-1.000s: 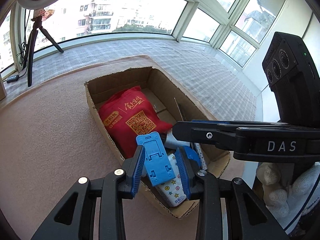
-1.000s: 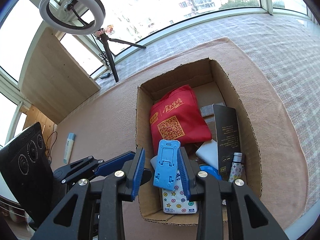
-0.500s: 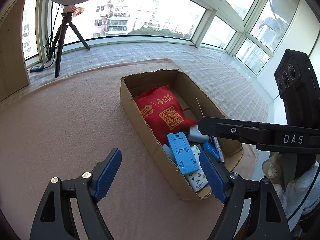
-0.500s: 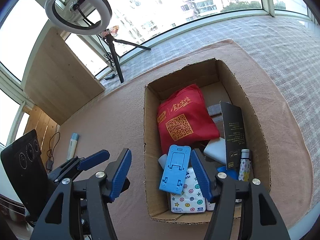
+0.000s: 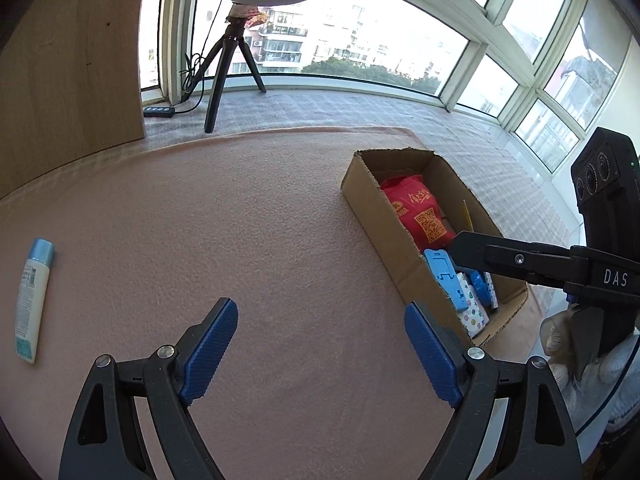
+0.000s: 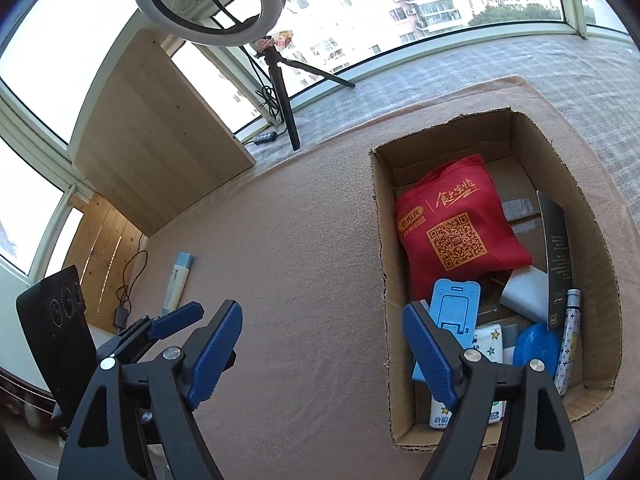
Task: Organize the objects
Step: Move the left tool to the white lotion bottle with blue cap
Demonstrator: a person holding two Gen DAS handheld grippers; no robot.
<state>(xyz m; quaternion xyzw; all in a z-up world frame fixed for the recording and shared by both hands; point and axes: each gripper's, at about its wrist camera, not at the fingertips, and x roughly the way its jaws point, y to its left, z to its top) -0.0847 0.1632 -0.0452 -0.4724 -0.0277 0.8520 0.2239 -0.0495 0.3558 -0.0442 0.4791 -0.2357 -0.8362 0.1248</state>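
Cardboard box holds red bag, blue stand.

The left gripper hangs above the surface with its blue-padded jaws spread wide and nothing between them. The right gripper is likewise spread wide and empty. A white-gloved hand grips the right gripper's handle, seen at the left view's right edge.

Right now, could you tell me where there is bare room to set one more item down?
Inside the cardboard box, only the far end beyond the red bag shows bare floor; the near end is crowded around the blue phone stand. The pink mat is bare between the box and the lotion tube.
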